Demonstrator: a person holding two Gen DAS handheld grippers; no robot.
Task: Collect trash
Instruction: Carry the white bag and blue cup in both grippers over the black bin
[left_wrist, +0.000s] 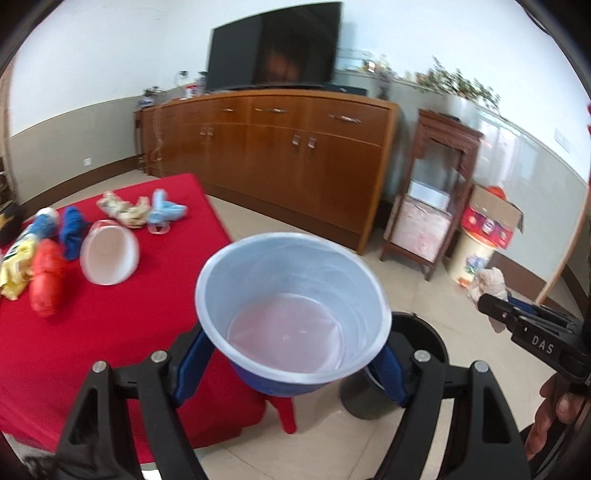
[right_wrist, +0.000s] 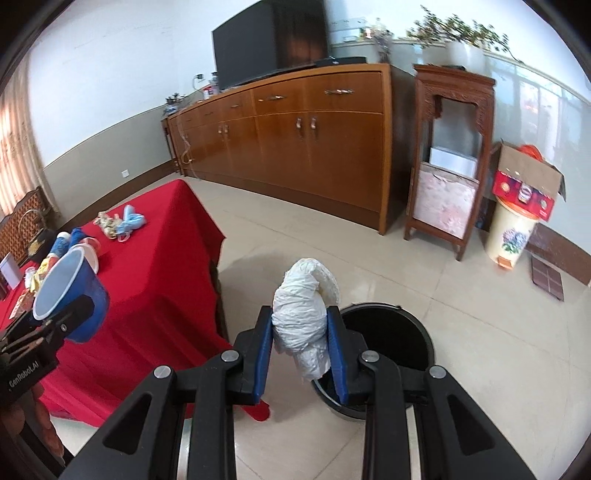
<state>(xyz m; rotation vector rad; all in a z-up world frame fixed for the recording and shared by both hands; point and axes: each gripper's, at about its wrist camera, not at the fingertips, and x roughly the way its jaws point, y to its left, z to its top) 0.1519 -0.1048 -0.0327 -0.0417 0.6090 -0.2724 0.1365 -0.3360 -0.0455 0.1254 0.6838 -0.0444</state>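
My left gripper (left_wrist: 291, 369) clamps a blue cup (left_wrist: 291, 314) with a white lining, empty, its mouth tilted toward the camera. My right gripper (right_wrist: 301, 347) squeezes a crumpled white wad of paper (right_wrist: 304, 314) between its blue pads, above the black bin (right_wrist: 391, 332) on the floor at five o'clock from the red table (right_wrist: 155, 280). The left view alone shows the table's leftovers clearly: a toppled white cup (left_wrist: 109, 256) and red, blue and yellow wrappers at nine o'clock. The right view alone shows the bin's open mouth.
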